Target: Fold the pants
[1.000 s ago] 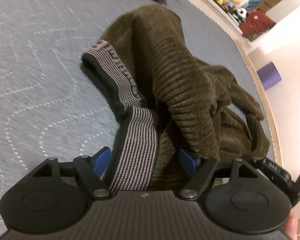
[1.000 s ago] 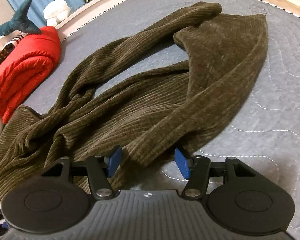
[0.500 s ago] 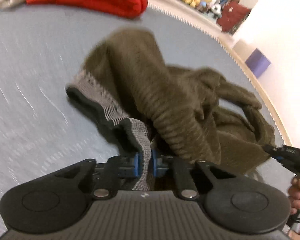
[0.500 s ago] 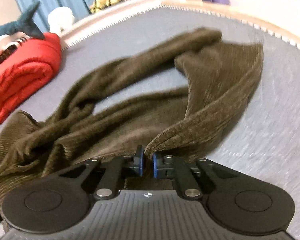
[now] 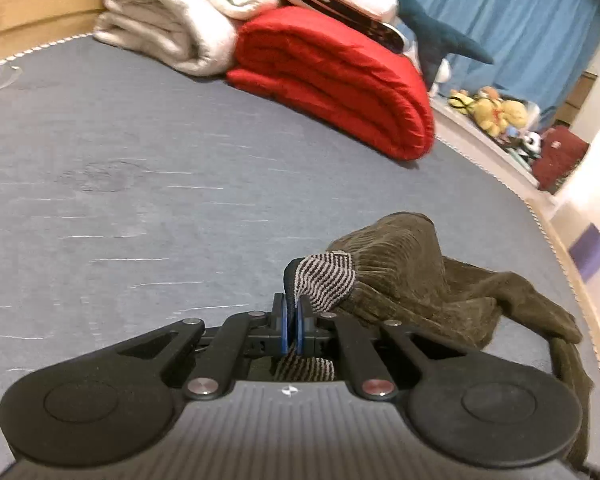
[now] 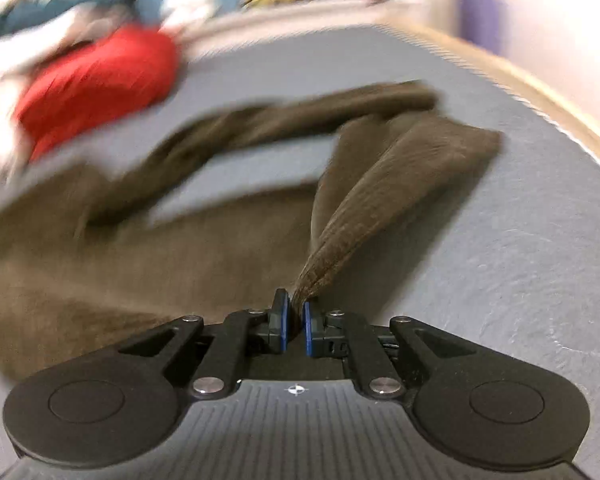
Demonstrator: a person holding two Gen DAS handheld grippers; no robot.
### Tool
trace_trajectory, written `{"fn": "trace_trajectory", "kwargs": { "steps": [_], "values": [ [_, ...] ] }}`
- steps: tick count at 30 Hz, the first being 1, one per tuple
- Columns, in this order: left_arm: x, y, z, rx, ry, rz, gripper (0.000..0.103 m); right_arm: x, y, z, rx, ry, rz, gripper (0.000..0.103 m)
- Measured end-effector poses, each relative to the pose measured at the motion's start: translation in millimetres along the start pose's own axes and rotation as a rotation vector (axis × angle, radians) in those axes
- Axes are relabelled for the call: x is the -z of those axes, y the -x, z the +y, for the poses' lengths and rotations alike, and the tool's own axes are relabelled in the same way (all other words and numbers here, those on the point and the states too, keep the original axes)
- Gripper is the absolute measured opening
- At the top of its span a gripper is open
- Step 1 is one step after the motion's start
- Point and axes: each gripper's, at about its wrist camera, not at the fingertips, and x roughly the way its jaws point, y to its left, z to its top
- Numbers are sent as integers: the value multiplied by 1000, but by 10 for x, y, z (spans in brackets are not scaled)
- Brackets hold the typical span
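on the grey quilted bed (image 5: 140, 184), the olive corduroy pants (image 5: 420, 280) are lying in a loose bunched heap, not yet spread flat. judging from that, the step in hand is the opening pick-up: both grippers are pinching cloth so the garment can be lifted and straightened before any fold.

left gripper (image 5: 291, 322) is clamped tight on the striped waistband (image 5: 324, 278), blue pads almost meeting with the elastic squeezed between them. waistband is poking out at 12 o'clock from the fingertips and a bit of it is also showing below the pads. rest of the pants is trailing off toward 3 o'clock, draping down near the bed edge.

right gripper (image 6: 296, 322) is nipped shut on a gathered edge of a pant leg (image 6: 380, 184). cloth is rising from the pads toward 1 o'clock, while the other leg is stretching across toward 10 o'clock. right view is heavily blurred, so which exact hem or seam is being held cannot be told.

next move probably calls for raising both grips and pulling them apart so the legs are hanging free, then laying the pants flat. risk: thin pinch on the leg side could be slipping.

folded red blanket (image 5: 340, 80) and white blanket (image 5: 172, 20) are sitting at 12 o'clock, well apart from the pants.
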Motion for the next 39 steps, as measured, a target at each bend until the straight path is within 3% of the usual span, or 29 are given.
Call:
{"fn": "trace_trajectory", "kwargs": {
  "steps": [3,6,8,10,12,15,17,19,22,27,28,29,30,31,33,36,39],
  "values": [
    [-134,140,204,-49,65,-14,1,246,44,297,-93,208,106,0],
    [-273,261,158,-235,-40,-127,0,397,116,546,-149,332,144,0],
    [-309,209,237,-160,11,-91,1,403,139,583,-155,331,114,0],
    [-268,156,263,-72,72,-39,5,301,143,484,-157,263,70,2],
    [-198,100,149,-25,30,9,10,167,133,327,-131,150,23,8],
    [-93,109,-46,1,-44,9,14,10,93,66,-99,-60,-37,20],
    [-13,150,-183,17,-94,5,25,-85,13,-126,-57,-176,-77,44],
    [35,138,-320,48,-130,14,37,-143,-60,-367,14,-299,-105,56],
    [118,71,-512,82,-180,23,39,-178,-258,-718,71,-478,-99,56],
    [185,-33,-687,100,-215,31,39,-62,-739,-899,39,-606,26,56],
    [182,-45,-706,102,-216,34,40,-61,-782,-864,40,-592,12,56],
    [188,-48,-716,102,-219,34,41,-94,-792,-837,45,-562,-3,48],
    [194,-44,-722,103,-223,33,42,-115,-818,-801,37,-542,-12,37],
    [198,-45,-727,103,-227,34,42,-105,-842,-792,2,-561,-16,17],
    [206,-42,-736,102,-229,34,42,-98,-845,-816,-26,-582,-16,14],
    [206,-42,-718,96,-226,32,42,-168,-739,-770,-2,-527,-65,9],
    [214,-31,-708,94,-220,31,42,-163,-407,-705,79,-455,-122,7]
  ]
}}
